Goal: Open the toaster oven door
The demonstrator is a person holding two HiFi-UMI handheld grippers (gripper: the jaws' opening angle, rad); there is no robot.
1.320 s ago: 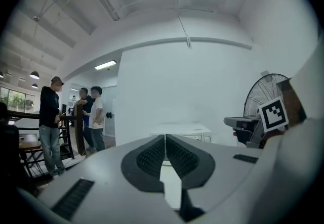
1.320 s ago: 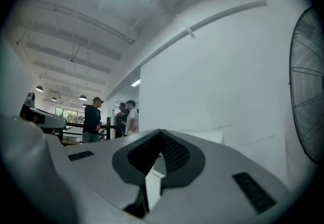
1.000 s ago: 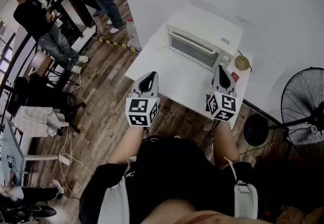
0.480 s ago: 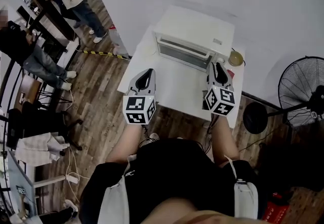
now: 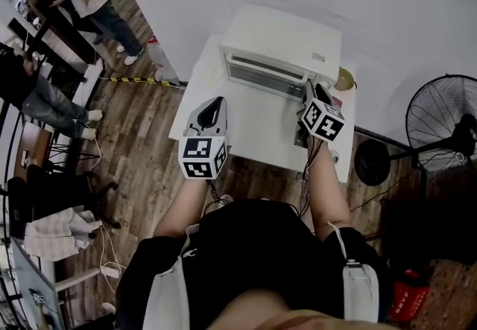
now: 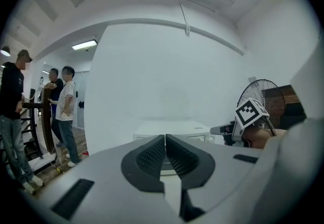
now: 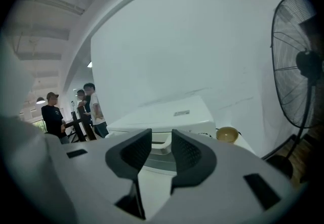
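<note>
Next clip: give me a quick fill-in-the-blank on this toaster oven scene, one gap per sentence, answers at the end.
1. The door of the toaster oven is ___.
2. The jaws of the left gripper are ___, with nothing between them.
3. In the head view, the small bowl sits on the table to the oven's ___.
4. The fan stands on the ___, not on the table.
Missing words: closed; shut; right; floor.

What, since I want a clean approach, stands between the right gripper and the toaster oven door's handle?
Nothing visible does. The right gripper, whose empty jaws have just been opening, faces the door handle across bare table. The tan bowl sits off to the right of the toaster oven, clear of that line.
</note>
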